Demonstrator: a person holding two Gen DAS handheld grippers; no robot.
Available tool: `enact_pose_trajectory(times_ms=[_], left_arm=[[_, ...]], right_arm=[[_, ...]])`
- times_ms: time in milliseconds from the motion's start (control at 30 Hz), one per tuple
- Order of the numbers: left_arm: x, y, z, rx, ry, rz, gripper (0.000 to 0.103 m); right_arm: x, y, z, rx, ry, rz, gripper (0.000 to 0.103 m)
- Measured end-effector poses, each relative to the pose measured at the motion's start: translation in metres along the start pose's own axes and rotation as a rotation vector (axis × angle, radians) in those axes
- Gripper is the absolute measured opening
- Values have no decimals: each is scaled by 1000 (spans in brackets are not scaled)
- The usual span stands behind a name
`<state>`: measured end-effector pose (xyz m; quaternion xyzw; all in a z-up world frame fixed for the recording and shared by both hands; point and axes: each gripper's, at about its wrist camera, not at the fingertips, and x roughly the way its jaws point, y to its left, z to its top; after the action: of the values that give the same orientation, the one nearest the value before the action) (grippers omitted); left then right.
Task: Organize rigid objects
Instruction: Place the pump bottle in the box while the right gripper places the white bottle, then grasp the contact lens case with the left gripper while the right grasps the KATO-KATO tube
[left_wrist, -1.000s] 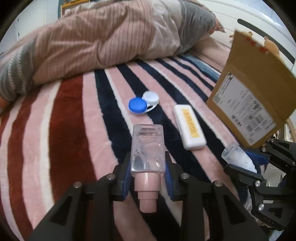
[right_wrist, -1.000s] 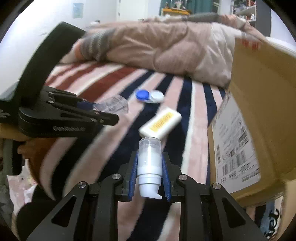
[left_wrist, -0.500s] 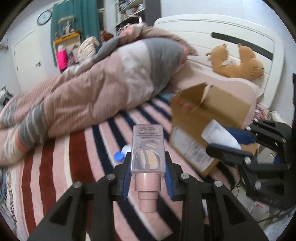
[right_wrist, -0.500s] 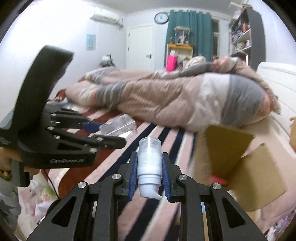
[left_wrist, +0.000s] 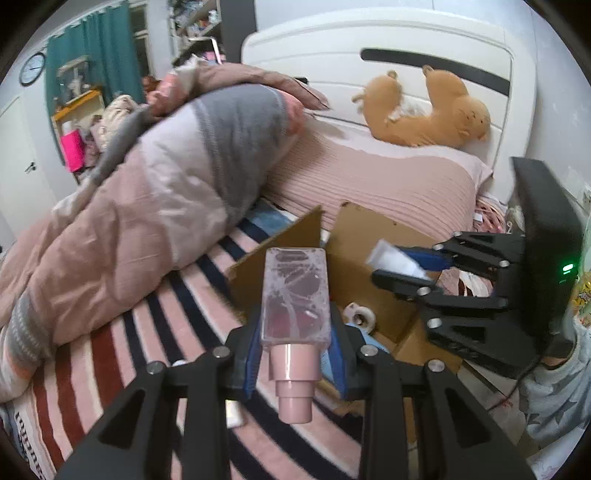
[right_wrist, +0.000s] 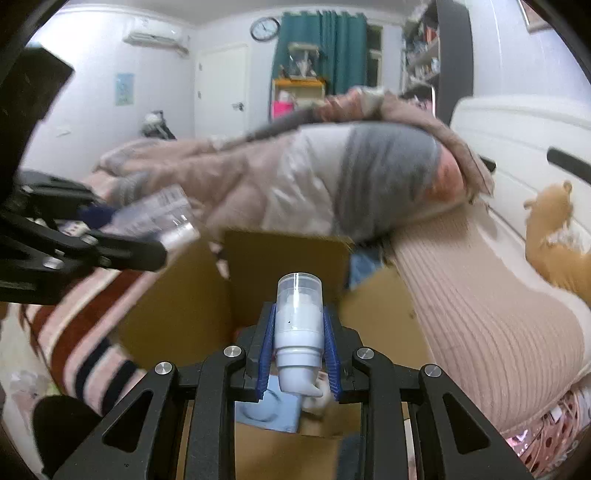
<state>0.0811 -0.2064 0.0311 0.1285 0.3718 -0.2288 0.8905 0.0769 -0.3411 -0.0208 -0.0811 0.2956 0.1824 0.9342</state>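
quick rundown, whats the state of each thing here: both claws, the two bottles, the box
left claw: shut on the clear bottle
clear bottle: held, pink cap toward the camera
right claw: shut on the white pump bottle
white pump bottle: held over the cardboard box, clear cap on
cardboard box: open, flaps up, some items already inside

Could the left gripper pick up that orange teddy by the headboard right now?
Probably not. The left gripper is already shut on the clear bottle, and the teddy lies well beyond it, past the open cardboard box.
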Motion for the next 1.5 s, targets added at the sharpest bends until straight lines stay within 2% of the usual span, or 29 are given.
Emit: enact_pose_trajectory(times_ms=[133,433,700,733,767,867,933,967,1133,1367,1500], left_arm=[[28,-8,8,19,52,8,28],[56,-6,13,28,109,20,28],[58,-2,19,17,95,23,28],[57,-2,19,15,91,21,31],[54,-1,19,12,86,18,33],[42,2,18,-2,58,18,51],[30,6,16,-8,34,27,61],[23,8,14,-11,21,32,62],[-12,28,0,-43,-30,69,72],[-55,74,-35,-103,-64,197,73],[-70,109,-59,-151,-70,240,73]], right_arm=[[20,-16,-12,10,51,12,20],[28,-20,-18,-9,59,6,21],[27,-17,-18,-15,61,20,22],[26,-16,-18,-17,62,21,23],[25,-16,-18,-18,61,22,23],[22,-12,-17,-22,64,24,24],[19,-9,-15,-26,67,27,28],[17,-7,-14,-29,66,29,32],[2,12,-3,-55,50,31,32],[-23,63,19,-77,-20,77,33],[-25,101,29,-82,-35,156,33]])
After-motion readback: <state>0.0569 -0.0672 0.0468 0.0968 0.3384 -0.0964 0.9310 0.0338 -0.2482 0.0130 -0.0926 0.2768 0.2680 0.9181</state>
